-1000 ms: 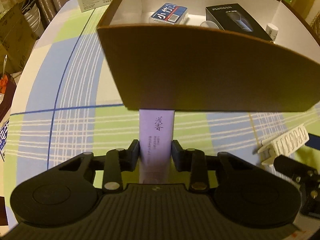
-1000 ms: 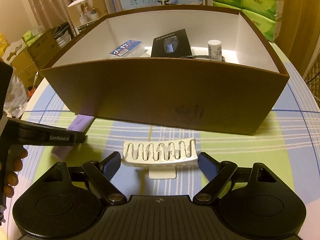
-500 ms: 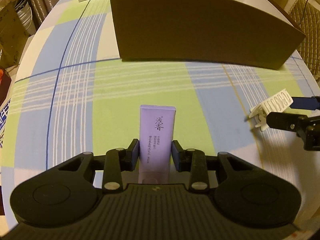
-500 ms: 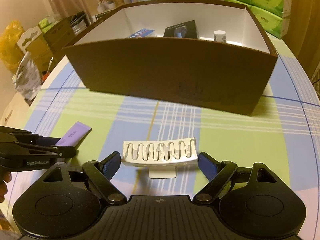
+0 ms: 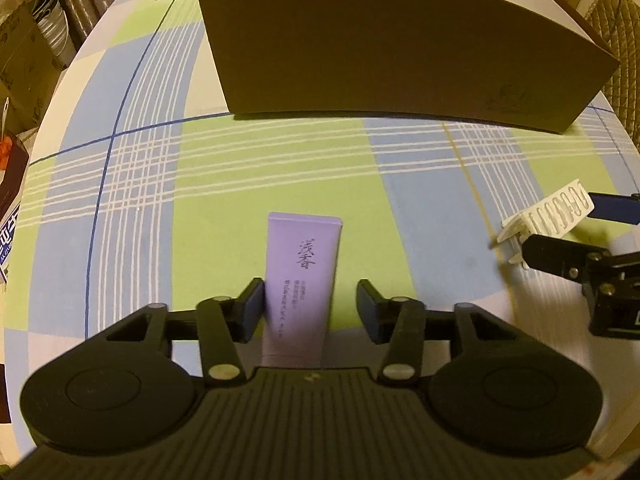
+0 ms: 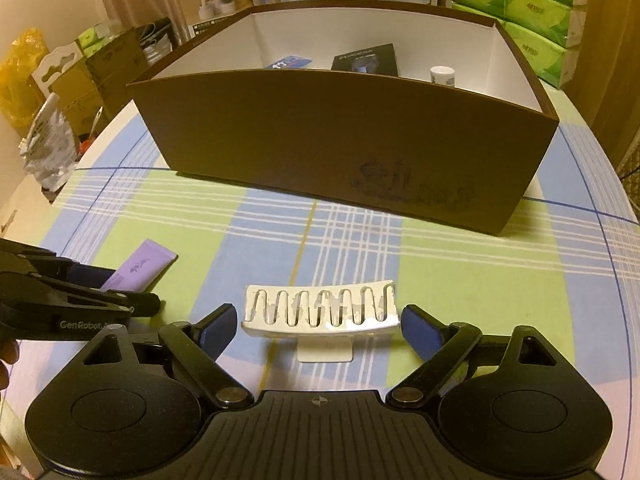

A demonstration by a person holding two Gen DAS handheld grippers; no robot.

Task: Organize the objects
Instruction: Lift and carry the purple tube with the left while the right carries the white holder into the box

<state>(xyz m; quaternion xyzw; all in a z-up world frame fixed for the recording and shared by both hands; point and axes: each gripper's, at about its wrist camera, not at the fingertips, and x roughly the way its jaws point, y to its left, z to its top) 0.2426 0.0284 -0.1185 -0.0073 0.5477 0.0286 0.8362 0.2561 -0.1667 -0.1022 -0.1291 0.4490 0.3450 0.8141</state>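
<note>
The left tool [image 5: 310,304] straddles the purple tube [image 5: 302,280], which lies flat on the checked counter [image 5: 200,208], well short of the brown box [image 5: 400,48]. Its jaws are spread a little wider than the tube: the left pad sits right against the tube's side, the right pad stands off with a clear gap, so nothing is gripped. The right tool [image 6: 316,326] is wide, its pads flanking the white rack [image 6: 320,312] without touching either end. The rack rests on the counter on its small foot.

Both things are outside the box, so the sorting seems barely underway for these two. Inside the box a blue pack [image 6: 288,65], a black carton [image 6: 366,62] and a small white bottle [image 6: 442,75] already lie at the far wall.

Risks from here, as I judge them:
- The tube is soft and slick; a pinch near its tail could let it squirt forward or droop.
- The rack is wide and thin; an off-centre close could tip it on its foot or flip it out.
- The box wall is tall, so a low carry would strike the rim.
- The two tools work close together and could clash.
</note>
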